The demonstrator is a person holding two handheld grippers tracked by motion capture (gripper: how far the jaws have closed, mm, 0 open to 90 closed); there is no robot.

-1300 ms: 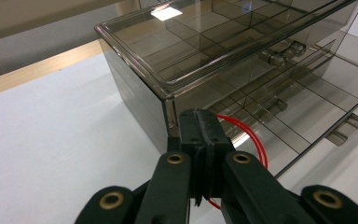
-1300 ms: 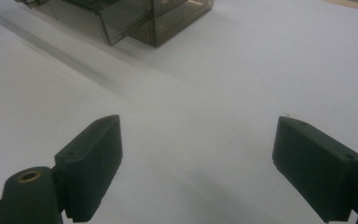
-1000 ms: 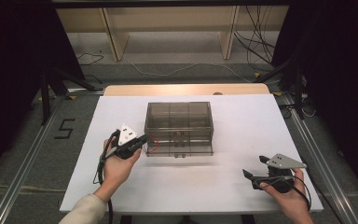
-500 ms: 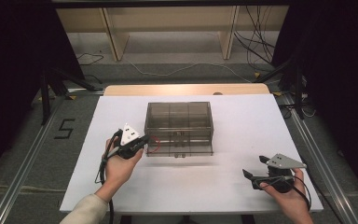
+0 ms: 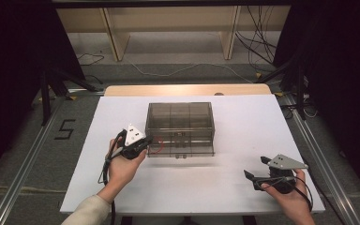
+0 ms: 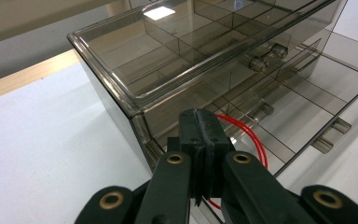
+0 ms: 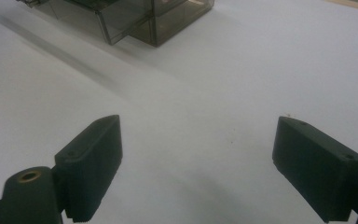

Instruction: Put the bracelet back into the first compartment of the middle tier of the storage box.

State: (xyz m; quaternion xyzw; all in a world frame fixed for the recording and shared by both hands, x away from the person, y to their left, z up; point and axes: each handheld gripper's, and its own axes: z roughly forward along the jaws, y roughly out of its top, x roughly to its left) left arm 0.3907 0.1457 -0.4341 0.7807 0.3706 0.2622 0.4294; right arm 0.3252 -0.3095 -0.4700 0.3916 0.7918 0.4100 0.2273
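Left gripper (image 5: 143, 145): left of centre in the high view, jaws pressed together on a red wire loop (image 6: 247, 133) at the near left corner of the drawer box (image 5: 180, 129).
Red wire loop: in the left gripper view it curves out to the right of the closed jaw tips, against the box's lower drawer front.
Drawer box: smoky clear plastic, mid-frame on the white table (image 5: 206, 187); long axis runs left to right, handles facing the bottom edge.
Right gripper (image 5: 255, 171): lower right, jaws spread wide over bare table, well apart from the box.
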